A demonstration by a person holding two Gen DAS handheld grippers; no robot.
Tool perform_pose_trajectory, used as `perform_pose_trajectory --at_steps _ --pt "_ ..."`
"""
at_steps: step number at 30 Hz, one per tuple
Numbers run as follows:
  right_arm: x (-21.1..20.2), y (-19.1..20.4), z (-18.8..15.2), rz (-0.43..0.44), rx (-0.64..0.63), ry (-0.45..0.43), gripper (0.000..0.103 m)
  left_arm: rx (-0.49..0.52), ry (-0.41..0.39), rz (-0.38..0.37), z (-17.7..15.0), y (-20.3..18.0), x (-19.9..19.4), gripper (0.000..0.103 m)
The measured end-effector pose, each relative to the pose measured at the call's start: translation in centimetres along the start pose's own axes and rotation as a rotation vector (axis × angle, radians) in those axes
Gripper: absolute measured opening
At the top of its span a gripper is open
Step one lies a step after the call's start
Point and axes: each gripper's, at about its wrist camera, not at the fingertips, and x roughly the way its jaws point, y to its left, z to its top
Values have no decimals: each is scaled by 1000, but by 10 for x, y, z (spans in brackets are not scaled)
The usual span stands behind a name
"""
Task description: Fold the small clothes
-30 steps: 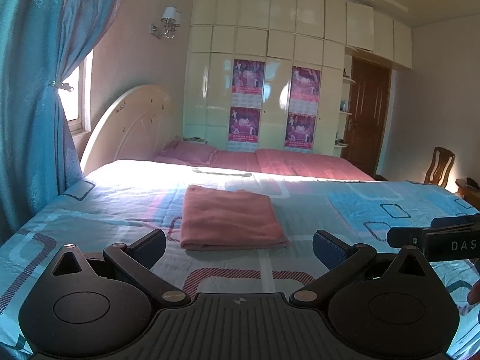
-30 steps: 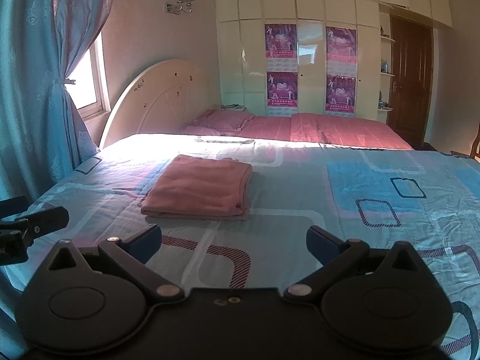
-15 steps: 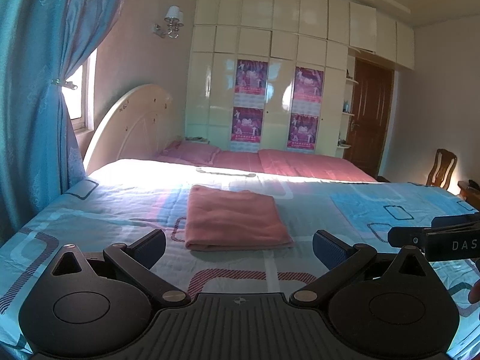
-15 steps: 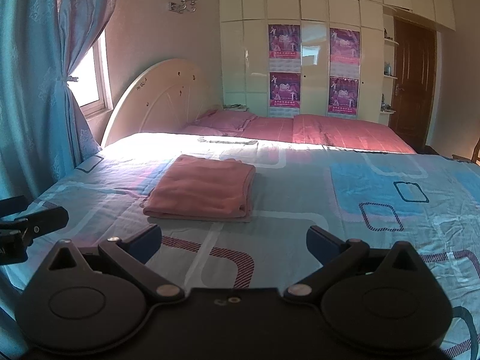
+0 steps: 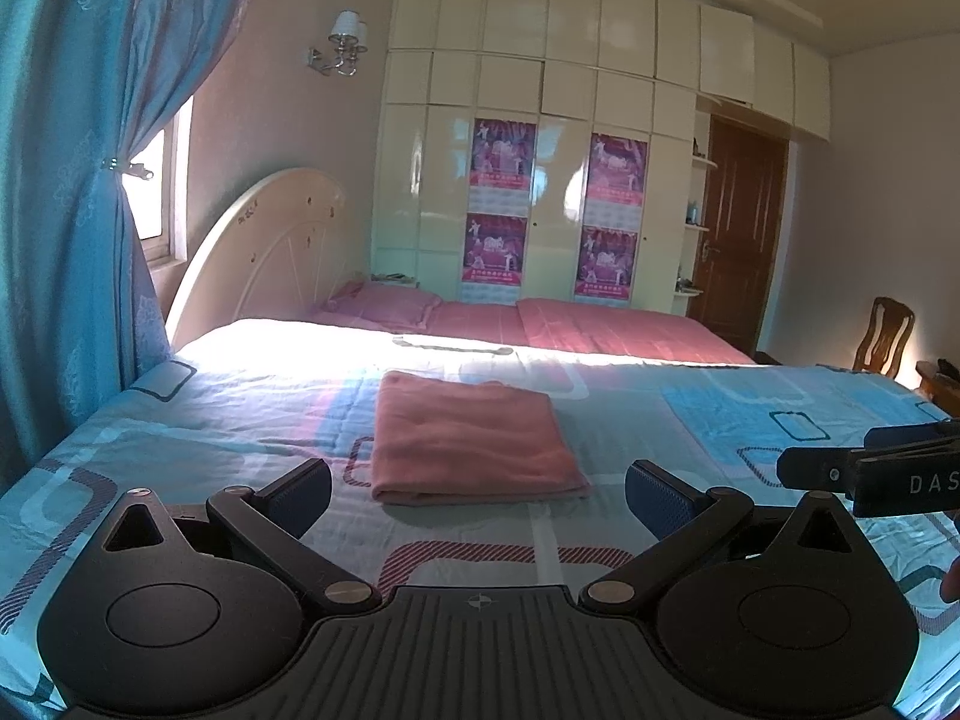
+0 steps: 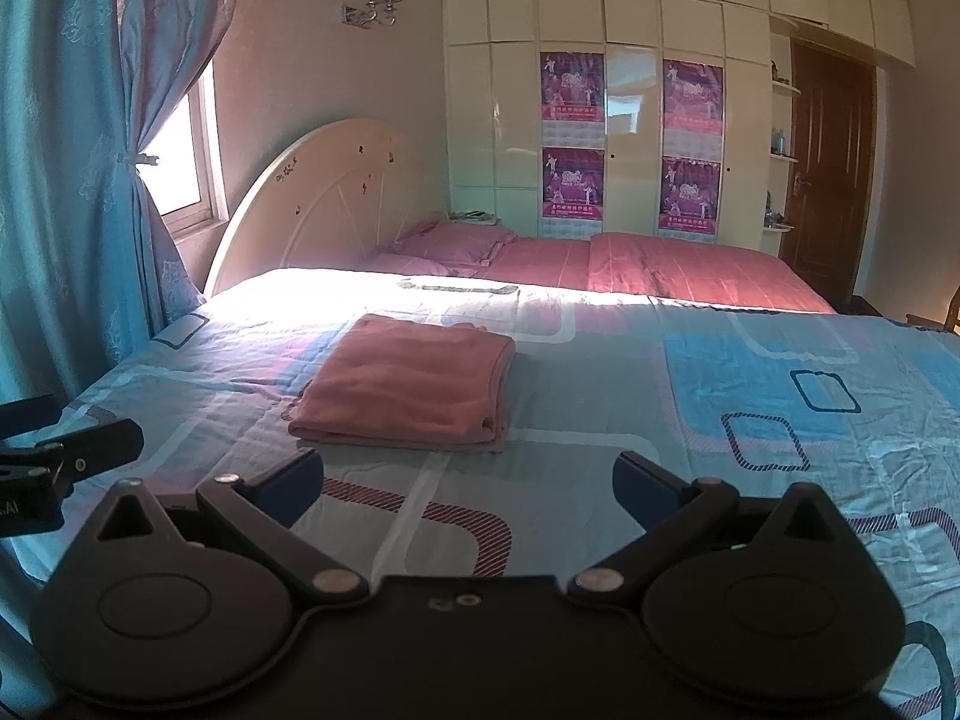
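A pink cloth (image 5: 468, 441) lies folded into a neat rectangle on the blue patterned bedspread (image 5: 720, 414); the right wrist view shows the same pink cloth (image 6: 408, 387) a little left of centre. My left gripper (image 5: 477, 495) hovers open just in front of the cloth, apart from it, with nothing between its blue pads. My right gripper (image 6: 468, 489) is also open and empty, held back from the cloth's near edge. The right gripper's fingers (image 5: 870, 465) reach in at the right edge of the left wrist view.
A second bed with pink bedding (image 5: 588, 330) and a cream headboard (image 5: 264, 252) stands behind. Blue curtains (image 5: 66, 180) hang at the left by a window. A cream wardrobe (image 5: 540, 180), a brown door (image 5: 741, 234) and a wooden chair (image 5: 885, 339) line the far side.
Both grippers have drawn back and risen slightly, so the cloth sits a touch lower and farther in view. The cloth itself has not moved.
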Motion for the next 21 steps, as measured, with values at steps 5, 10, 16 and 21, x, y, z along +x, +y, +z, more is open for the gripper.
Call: perform_pose_trajectory --at_steps 5,10,16,21 --pt "0 1 1 -1 5 -2 103 2 2 -5 -1 -1 1 103" --pt "0 1 1 -1 4 -2 103 1 3 -13 -1 1 2 103" --pt "1 2 1 -2 -2 0 103 25 18 -8 -2 3 6 103" --pt "3 3 1 1 -3 0 103 0 8 -6 -1 10 7 103"
